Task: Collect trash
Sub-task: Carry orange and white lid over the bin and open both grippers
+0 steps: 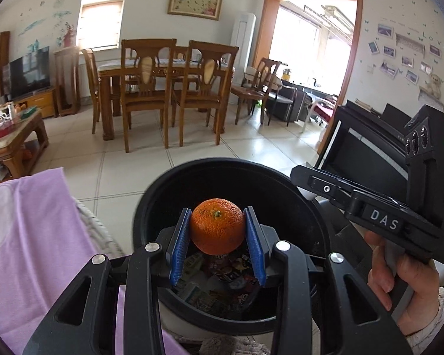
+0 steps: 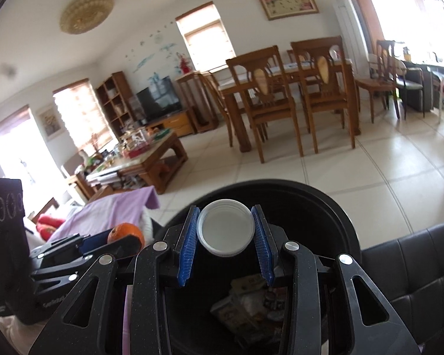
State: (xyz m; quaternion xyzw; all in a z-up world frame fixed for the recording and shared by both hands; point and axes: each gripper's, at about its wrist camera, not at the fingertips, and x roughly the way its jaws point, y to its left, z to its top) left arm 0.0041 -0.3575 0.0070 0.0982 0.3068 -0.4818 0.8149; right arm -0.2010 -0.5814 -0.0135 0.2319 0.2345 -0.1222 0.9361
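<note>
Both tongs are clamped on their loads over the black trash bin (image 1: 281,183), so your next move depends on each piece sitting inside the rim, not beside it.

Your left gripper (image 1: 217,230) has its 2 blue pads pressed on the sides of a mandarin orange (image 1: 217,226), stem end facing the camera. The fruit hangs above the bin's open mouth, toward the near side of the rim, with wrappers and cartons (image 1: 219,284) lying on the bin floor directly below it. It is round, so no axis matters; a plain release should drop it in.

Your right gripper (image 2: 225,228) is closed partway on a white plastic lid (image 2: 225,228), held by its edge with the hollow side facing the camera. It too sits over the bin (image 2: 325,207), nearer the far rim than the orange. Your left gripper shows just to its left in that view, over the bin's left edge by the purple cloth (image 2: 115,210).

Both loads look equally ready to drop.
</note>
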